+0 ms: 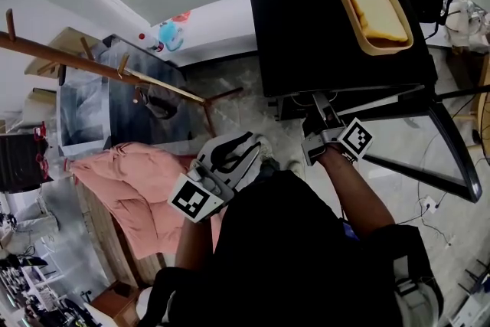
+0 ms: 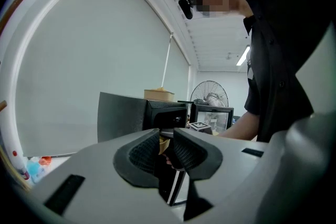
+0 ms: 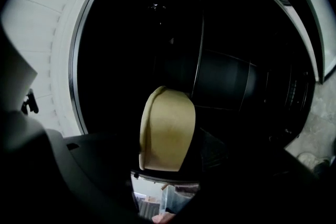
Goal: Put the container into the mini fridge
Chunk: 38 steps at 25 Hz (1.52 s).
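Down at seven o'clock in the head view, the left gripper (image 1: 251, 149) sits close to the person's body. Its jaws are only a little apart and hold nothing. Nearer the middle, the right gripper (image 1: 320, 112) pokes into the front of the mini fridge (image 1: 321, 27). Its jaws are spread wide. The tan container (image 3: 167, 131) stands between them inside the dark fridge, and it does not look squeezed. It is straight ahead of this gripper, with its long side pointing to twelve o'clock in the right gripper view. The right hand is much nearer, so I think it should pull straight back. A second container (image 1: 375, 15) lies on the fridge top at one o'clock.
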Available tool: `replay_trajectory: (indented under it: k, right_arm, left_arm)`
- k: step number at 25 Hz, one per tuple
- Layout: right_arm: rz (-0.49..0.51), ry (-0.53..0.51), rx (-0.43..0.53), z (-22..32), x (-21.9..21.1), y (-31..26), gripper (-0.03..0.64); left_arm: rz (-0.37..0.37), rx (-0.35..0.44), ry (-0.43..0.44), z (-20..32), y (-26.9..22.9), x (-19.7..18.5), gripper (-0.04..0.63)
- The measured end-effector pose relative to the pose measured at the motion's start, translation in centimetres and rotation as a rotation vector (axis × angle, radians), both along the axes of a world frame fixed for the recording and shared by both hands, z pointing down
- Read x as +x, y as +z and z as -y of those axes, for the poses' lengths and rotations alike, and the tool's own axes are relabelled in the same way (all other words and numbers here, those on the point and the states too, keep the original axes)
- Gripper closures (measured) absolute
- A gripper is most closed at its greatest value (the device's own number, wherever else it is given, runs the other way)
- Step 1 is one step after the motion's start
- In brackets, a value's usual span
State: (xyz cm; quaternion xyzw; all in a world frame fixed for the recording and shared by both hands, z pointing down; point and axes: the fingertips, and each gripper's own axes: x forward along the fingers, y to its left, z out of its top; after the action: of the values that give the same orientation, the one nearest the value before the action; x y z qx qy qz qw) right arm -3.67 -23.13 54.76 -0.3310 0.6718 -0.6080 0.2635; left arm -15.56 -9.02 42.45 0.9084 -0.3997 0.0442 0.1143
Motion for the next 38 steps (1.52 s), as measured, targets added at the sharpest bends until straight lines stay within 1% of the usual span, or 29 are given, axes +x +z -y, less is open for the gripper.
replay_trajectory:
  k: [3,5,10,12,14,16,17,19,20,23,27,35,38]
  right_arm:
    - [-0.04,-0.027,0.009,-0.9,0.4,0.3,0.295]
    - [-0.082,-0.044,0.035,-1.5,0.8,0.1,0.295]
    - [-0.28,-0.108,0.137,-3.1,1.4,-0.4,0.295]
    - [-0.396,-0.141,0.207,-4.0,1.6,-0.5,0.295]
    - [-0.567,-0.165,0.288,-4.6,2.1,-0.4,0.296]
    - [-0.746,-0.171,0.359,-4.8,2.8,-0.2,0.296]
    - [-0.821,-0.171,0.388,-4.7,3.0,-0.2,0.296]
    - [-0.925,-0.176,0.429,-4.3,3.2,-0.2,0.296]
    - [-0.953,-0.181,0.439,-4.0,3.3,-0.2,0.296]
    - [-0.986,-0.198,0.447,-3.1,3.1,0.0,0.301]
    - [-1.03,-0.201,0.476,-2.4,2.6,-0.2,0.353]
    - [-1.025,-0.194,0.451,-0.5,1.2,-0.1,0.365]
    - [-1.008,-0.172,0.434,0.6,0.8,-0.5,0.37]
  left_arm:
    - [-0.006,0.003,0.002,-0.4,0.0,0.3,0.501]
    - [-0.009,0.003,0.003,-0.7,0.0,0.5,0.502]
    - [-0.019,0.0,0.006,-1.2,0.3,1.1,0.502]
    - [-0.022,0.004,0.011,-1.3,0.2,1.4,0.502]
    - [-0.023,0.006,0.013,-1.3,0.3,1.7,0.502]
    - [-0.027,0.009,0.008,-1.4,0.3,1.8,0.502]
    - [-0.03,0.01,0.003,-1.5,0.4,1.8,0.502]
    - [-0.036,0.01,-0.009,-1.6,0.4,1.6,0.502]
    - [-0.039,0.011,-0.016,-1.6,0.5,1.5,0.502]
    - [-0.044,0.014,-0.036,-1.7,0.6,1.2,0.502]
    - [-0.043,0.006,-0.067,-1.8,0.8,0.3,0.502]
    - [-0.031,0.009,-0.1,-1.3,0.6,-1.1,0.502]
    - [-0.052,0.006,-0.107,-1.0,0.3,-1.4,0.502]
